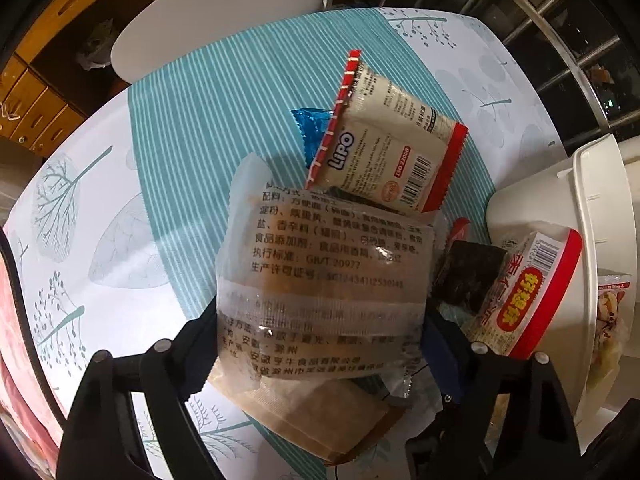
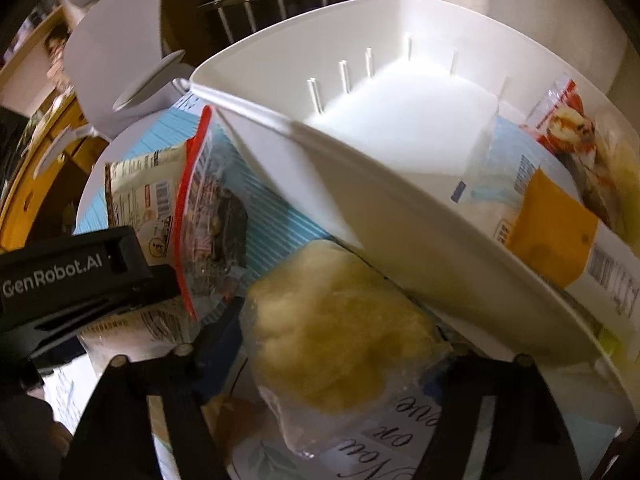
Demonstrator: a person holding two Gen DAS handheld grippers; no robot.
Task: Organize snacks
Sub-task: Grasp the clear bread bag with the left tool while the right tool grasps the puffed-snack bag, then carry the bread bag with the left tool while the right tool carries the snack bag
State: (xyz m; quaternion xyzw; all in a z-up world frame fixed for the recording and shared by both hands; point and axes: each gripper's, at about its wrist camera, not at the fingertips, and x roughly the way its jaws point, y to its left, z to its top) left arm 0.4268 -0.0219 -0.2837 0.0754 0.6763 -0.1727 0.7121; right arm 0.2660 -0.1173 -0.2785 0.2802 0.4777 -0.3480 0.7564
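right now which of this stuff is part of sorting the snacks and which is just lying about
Part of the job:
- clear printed packet
- Lipo packet
- yellow pastry packet
- white bin

Lying about:
- white chair
- wooden drawers

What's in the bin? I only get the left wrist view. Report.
Observer: A divider splits the bin; the section beyond it is bare.
Operator: Name something in the near section.
Observer: An orange-labelled packet lies there.
Operator: Locate the right tool.
Observer: The right tool straddles a bun packet outside the bin, beside its wall.
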